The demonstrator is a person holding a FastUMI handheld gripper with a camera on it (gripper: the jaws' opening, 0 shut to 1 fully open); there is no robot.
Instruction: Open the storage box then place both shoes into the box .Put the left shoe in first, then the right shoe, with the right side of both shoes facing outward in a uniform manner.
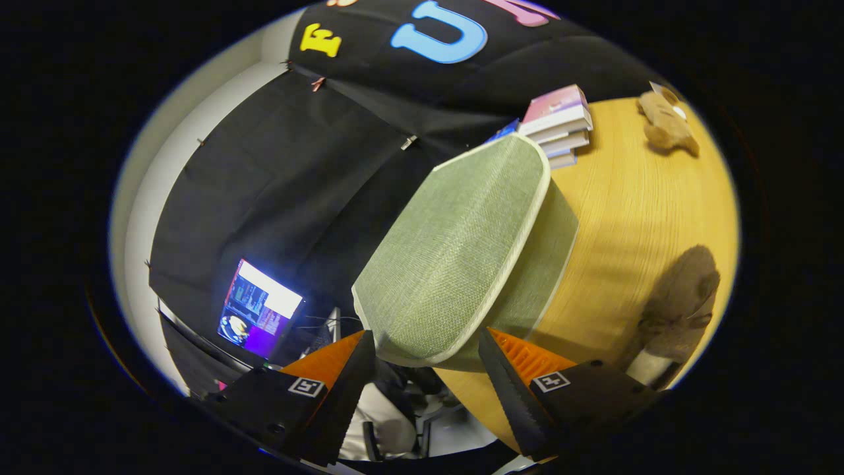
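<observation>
Gripper view, jaws (427,343) spread wide (gripping nothing), one green storage box (455,251) just ahead, two brown shoes (679,297) beyond.

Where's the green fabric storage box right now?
In the gripper view, the green fabric storage box sits on the wooden table, just ahead of the open gripper, with the stack of books beyond it.

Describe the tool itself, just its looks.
The tool has two wedge-shaped fingers tapering to points, ribbed on their inner faces, each bearing a small square black-and-white marker. They stand open, flanking the near corner of the green fabric storage box.
</observation>
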